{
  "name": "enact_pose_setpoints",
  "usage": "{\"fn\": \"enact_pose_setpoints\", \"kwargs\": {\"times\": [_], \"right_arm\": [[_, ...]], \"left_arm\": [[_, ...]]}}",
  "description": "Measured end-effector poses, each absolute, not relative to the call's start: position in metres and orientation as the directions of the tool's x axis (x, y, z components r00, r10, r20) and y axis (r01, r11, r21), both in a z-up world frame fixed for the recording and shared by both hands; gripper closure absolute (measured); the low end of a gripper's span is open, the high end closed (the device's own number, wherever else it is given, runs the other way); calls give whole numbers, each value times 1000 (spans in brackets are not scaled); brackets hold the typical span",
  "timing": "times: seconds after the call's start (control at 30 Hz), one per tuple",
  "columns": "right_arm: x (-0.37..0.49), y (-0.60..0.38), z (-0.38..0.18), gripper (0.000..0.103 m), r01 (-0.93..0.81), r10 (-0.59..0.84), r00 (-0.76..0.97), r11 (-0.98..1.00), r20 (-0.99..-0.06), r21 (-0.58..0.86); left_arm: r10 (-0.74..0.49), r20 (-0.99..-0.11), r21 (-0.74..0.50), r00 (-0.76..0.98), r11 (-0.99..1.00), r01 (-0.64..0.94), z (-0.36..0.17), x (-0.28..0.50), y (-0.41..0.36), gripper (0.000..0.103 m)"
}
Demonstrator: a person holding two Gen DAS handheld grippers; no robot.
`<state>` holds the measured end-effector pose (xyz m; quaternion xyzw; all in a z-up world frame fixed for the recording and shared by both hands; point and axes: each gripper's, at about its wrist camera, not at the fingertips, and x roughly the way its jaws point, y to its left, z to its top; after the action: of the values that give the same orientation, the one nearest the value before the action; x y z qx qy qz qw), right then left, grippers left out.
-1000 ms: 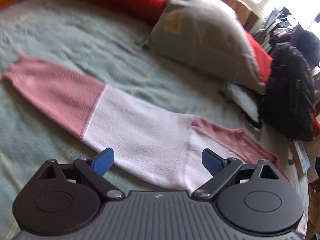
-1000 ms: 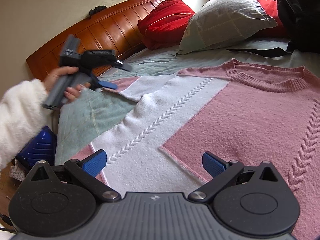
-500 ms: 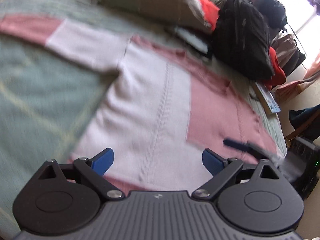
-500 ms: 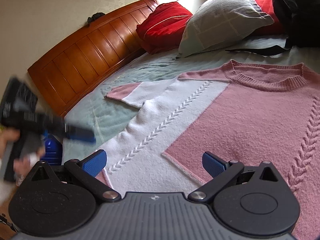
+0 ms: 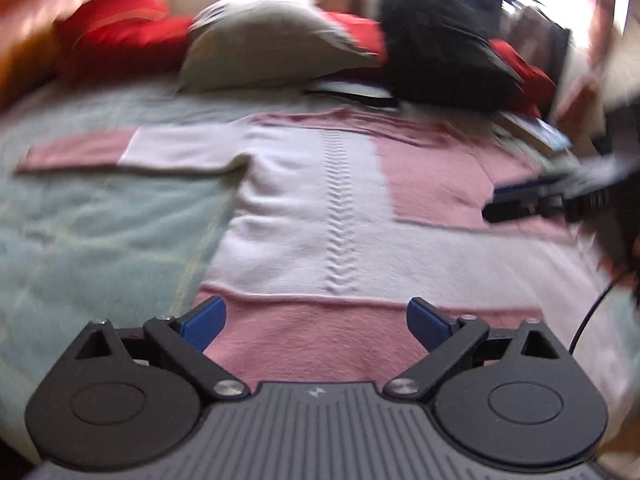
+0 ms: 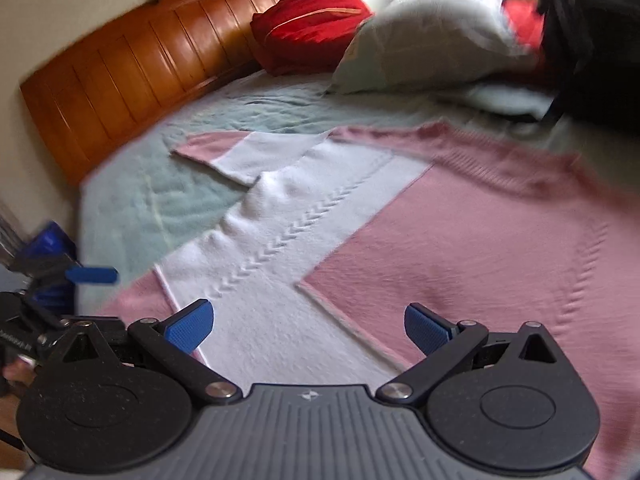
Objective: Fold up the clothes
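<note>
Pink and white knit, the sweater (image 5: 320, 208) lies flat and unfolded on the green blanket (image 5: 100, 232), one sleeve (image 5: 120, 154) stretched sideways; in the left wrist view the left gripper (image 5: 316, 320) hangs over the pink hem with its fingers wide apart and empty, seemingly lined up for that edge. In the right wrist view the right gripper (image 6: 308, 326), likewise spread wide and holding nothing, faces the fuzzy, cable-stitched front, with pillows (image 6: 424, 36) and wooden headboard (image 6: 132, 72) beyond.
</note>
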<state>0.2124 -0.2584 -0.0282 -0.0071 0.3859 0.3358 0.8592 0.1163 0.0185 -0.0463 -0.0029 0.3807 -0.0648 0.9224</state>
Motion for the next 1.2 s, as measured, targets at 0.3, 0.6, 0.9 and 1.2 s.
{"fn": "enact_pose_setpoints", "kwargs": {"times": [0.3,0.6,0.9,1.2], "right_arm": [[127,-270,-38,0,-483,370,599,874,-710,49],[74,-258,-81,0,-425,271,633,905,-725,-33],[58,-281,-64,0,-382,281,679,924,-678,0],[141,-337,-24,0,-272,238,767,962,-595,35]], "left_arm": [[-92,-697,50,711,983,177,-83,95,-15,6],[-91,-669,48,738,985,165,-88,66,-13,4],[-67,-662,65,746,987,147,-81,53,-14,4],[-54,-648,79,760,987,138,-72,55,-17,4]]}}
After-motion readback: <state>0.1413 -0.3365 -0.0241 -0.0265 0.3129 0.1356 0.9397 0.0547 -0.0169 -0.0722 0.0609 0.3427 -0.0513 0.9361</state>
